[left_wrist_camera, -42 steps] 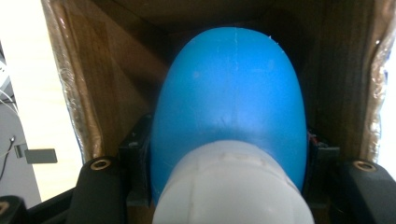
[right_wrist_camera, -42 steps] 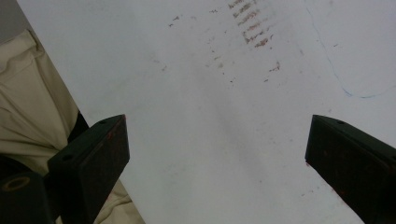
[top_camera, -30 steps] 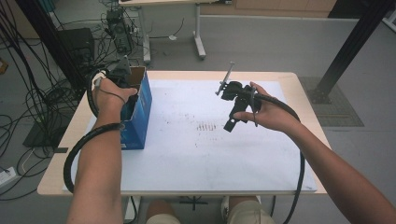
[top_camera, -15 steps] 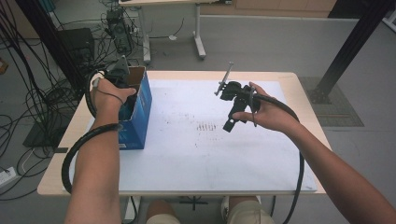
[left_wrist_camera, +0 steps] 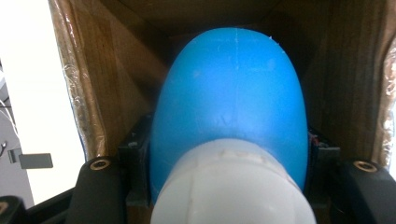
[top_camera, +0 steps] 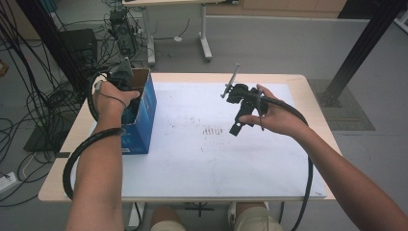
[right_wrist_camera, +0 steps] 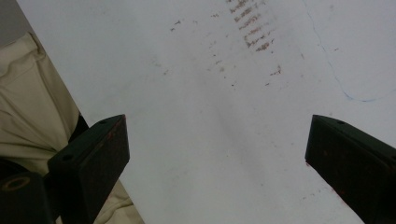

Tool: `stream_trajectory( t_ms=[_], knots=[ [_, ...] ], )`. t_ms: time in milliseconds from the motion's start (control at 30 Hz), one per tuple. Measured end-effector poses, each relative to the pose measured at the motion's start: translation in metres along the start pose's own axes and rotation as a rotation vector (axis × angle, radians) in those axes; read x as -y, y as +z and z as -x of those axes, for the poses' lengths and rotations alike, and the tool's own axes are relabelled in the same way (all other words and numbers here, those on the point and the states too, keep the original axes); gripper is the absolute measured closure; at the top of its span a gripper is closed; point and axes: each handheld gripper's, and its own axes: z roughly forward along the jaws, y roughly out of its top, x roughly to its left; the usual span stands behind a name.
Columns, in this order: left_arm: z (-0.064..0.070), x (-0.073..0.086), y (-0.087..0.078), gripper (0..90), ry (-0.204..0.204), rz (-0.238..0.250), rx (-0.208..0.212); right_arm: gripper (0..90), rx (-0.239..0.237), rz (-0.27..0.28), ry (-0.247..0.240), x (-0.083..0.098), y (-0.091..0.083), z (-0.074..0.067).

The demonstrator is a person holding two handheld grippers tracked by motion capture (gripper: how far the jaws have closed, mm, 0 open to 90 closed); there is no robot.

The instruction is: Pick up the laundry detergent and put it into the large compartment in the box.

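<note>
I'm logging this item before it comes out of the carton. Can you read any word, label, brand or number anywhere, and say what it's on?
No text can be read.
The blue box has pale print on its side, too small and blurred to make out.
The blue and white object held in the left gripper, inside the box, shows no lettering.
The white table sheet bears only brown smudges and a thin blue pen line, no writing.

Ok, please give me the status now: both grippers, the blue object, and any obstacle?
Left gripper inside blue box, shut on blue-and-white object. Right gripper open, empty, above white table. Box walls close around the object.
</note>
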Motion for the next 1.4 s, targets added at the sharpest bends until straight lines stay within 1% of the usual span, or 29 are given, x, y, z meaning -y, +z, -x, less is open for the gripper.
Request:
stream_trajectory(
  t_ms=[533,900,1400],
  knots=[
    [0.0005,-0.0007,0.0000,37.0,0.000,-0.004,-0.002,6.3,-0.004,0.004,-0.004,-0.0003,0.0004,0.0002],
    [0.0034,-0.0018,-0.0001,37.0,0.007,-0.008,-0.008,6.3,-0.004,0.006,-0.006,-0.0002,0.0000,0.0002],
    [0.0038,-0.0007,0.0003,37.0,0.008,-0.002,-0.009,6.3,-0.004,0.003,-0.008,-0.0014,-0.0001,-0.0006]
  ],
)
